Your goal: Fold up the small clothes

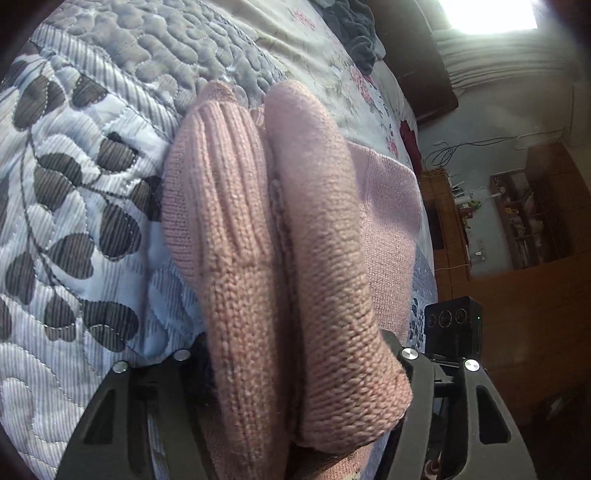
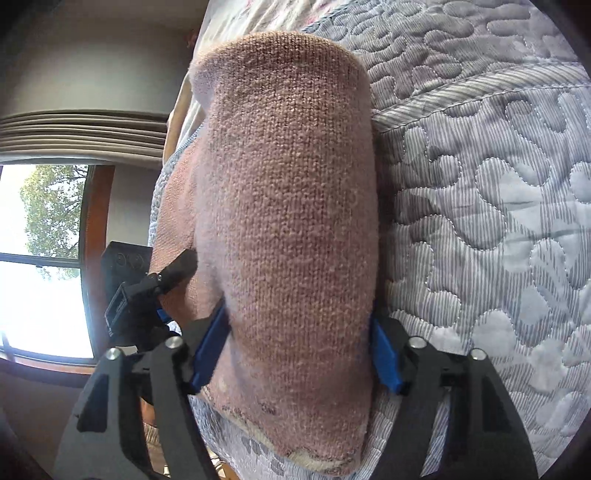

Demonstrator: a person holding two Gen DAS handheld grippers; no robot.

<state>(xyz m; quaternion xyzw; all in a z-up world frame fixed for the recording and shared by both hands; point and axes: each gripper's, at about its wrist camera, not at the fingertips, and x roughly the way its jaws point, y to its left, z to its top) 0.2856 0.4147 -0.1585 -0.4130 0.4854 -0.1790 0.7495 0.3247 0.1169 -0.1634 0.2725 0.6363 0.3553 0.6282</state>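
Both the left gripper point(image 1: 295, 387) and right gripper point(image 2: 299, 354) are clamping bunched folds of the pink knit garment point(image 1: 280, 236) over the quilt point(image 1: 92, 166), so thick layers risk slipping out unevenly.

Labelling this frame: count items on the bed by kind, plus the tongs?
Pink knit garment: 1
Dark cloth pile: 1
Quilts: 1
Tongs: 2, left tongs and right tongs
Total: 5
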